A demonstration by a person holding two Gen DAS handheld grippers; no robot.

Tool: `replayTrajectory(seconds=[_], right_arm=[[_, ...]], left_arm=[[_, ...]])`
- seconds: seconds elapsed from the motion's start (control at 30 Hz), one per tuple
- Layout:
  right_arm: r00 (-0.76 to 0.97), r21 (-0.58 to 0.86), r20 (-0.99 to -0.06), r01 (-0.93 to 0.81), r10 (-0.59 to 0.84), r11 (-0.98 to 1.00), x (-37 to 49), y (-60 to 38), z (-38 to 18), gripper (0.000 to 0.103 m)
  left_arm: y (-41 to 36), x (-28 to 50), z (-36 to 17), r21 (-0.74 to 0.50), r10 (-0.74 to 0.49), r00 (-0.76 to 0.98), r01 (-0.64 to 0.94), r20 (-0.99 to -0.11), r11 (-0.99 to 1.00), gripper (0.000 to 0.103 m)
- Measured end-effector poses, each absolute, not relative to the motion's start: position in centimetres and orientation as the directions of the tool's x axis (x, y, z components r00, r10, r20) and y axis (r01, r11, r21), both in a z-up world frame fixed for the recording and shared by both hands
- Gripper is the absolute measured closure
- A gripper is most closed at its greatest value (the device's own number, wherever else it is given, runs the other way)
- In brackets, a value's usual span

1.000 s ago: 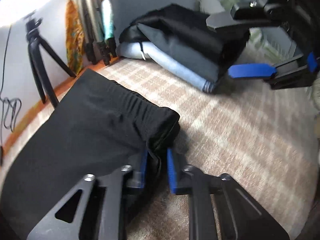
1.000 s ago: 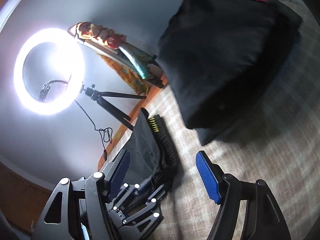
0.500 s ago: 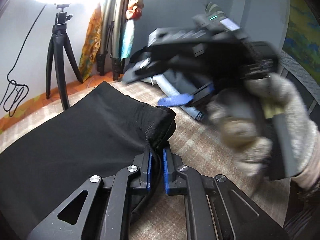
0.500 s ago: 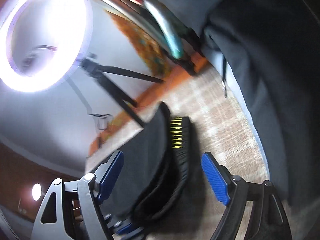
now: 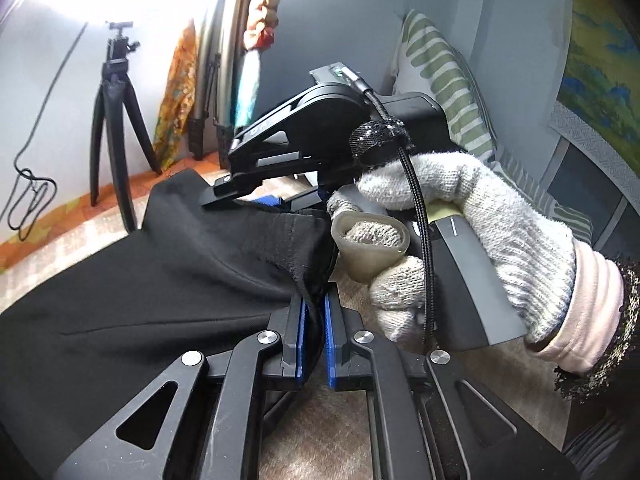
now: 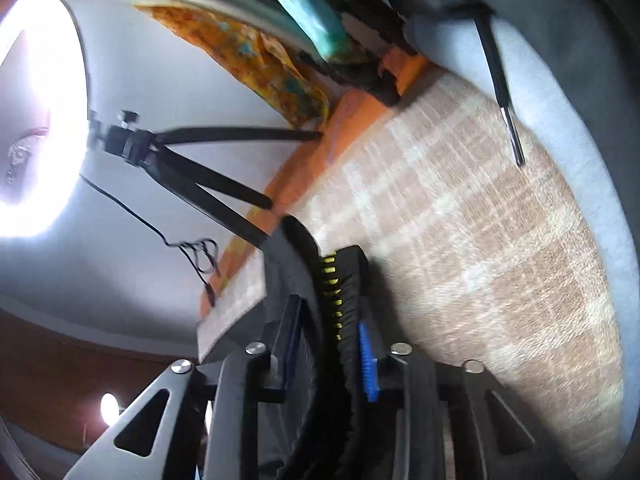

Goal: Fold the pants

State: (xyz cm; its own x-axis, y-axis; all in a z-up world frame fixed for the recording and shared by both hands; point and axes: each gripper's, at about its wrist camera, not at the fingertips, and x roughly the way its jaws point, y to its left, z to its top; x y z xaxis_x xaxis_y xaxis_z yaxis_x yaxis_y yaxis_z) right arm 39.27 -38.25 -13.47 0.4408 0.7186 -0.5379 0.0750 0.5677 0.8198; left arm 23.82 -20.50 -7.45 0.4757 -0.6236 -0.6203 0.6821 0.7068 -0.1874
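Black pants [image 5: 152,280] lie on a tan plaid bed cover [image 6: 480,240]. My left gripper [image 5: 314,312] is shut on the near corner of their waistband. My right gripper [image 6: 332,344] is shut on the black waistband [image 6: 348,280], which has a line of yellow stitches. In the left wrist view the right gripper's body and the gloved hand [image 5: 460,220] holding it sit just beyond and right of my left gripper, over the same edge of the pants.
A black tripod [image 5: 116,136] with a bright ring light stands left by the wall. Rolled fabrics [image 5: 256,40] lean in the corner. A striped pillow [image 5: 440,80] is behind. Light blue cloth [image 6: 560,120] lies at the right in the right wrist view.
My right gripper came down from open above the bed and closed on the waistband next to my left gripper. My left gripper closed tighter on the pants corner.
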Motion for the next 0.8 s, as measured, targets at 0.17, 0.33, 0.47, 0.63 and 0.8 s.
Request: replayTrajectory(seconds=[0.17, 0.33, 0.47, 0.63, 0.8], right_arm=[[0.498, 0.816, -0.519, 0.046, 0.694, 0.577, 38.6, -37.5, -10.4, 0.092], [0.534, 0.775, -0.538, 0.011, 0.651, 0.632, 37.0, -36.1, -6.7, 0.093], [0.542, 0.745, -0.547, -0.032, 0.638, 0.666, 35.7, -34.0, -3.8, 0.094], [0.543, 0.701, -0.552, -0.108, 0.632, 0.705, 34.1, -29.4, -0.4, 0.094], [0.515, 0.709, -0.540, -0.148, 0.666, 0.689, 33.4, -23.7, 0.8, 0.094]], left_arm=[[-18.7, 22.8, -6.0, -0.199, -0.628, 0.501, 0.666, -0.596, 0.719, 0.097], [-16.3, 21.6, -4.6, -0.220, -0.629, 0.527, 0.640, -0.571, 0.736, 0.098], [-13.5, 20.5, -3.1, -0.245, -0.627, 0.556, 0.610, -0.546, 0.754, 0.098], [-8.9, 19.0, -1.8, -0.315, -0.614, 0.607, 0.533, -0.504, 0.785, 0.098], [-3.4, 17.6, -1.4, -0.417, -0.591, 0.658, 0.426, -0.466, 0.803, 0.098]])
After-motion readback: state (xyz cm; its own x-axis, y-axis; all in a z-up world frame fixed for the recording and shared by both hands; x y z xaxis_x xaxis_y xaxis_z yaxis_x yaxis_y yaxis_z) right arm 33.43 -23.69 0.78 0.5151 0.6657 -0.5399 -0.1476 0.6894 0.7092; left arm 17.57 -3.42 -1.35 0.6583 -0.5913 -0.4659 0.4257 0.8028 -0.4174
